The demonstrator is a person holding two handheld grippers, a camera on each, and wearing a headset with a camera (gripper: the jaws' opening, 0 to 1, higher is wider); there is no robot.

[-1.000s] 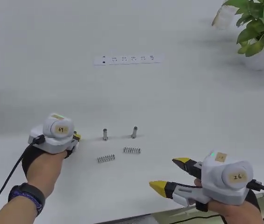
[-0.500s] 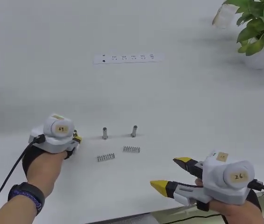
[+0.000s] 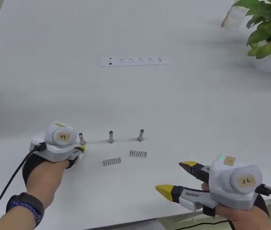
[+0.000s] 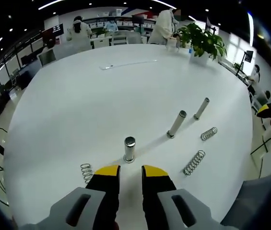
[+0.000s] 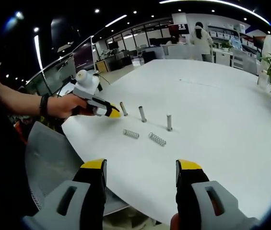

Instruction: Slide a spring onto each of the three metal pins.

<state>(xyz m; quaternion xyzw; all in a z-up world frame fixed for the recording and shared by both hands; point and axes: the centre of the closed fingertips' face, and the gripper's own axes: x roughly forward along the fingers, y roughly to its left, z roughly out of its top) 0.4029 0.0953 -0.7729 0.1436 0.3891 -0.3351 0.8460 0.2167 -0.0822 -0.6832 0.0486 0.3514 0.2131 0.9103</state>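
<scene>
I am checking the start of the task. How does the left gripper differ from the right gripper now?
The left gripper has its jaws nearly together, with a narrow gap; the right gripper has its jaws wide apart. The left gripper is just behind a pin, beside a spring; the right gripper is far from all pins, near the table edge. Both hold nothing.

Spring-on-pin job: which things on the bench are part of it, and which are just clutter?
For the job:
left pin, middle pin, right pin, left spring, right spring, third spring lying beside the left gripper

Lying about:
power strip, plant
</scene>
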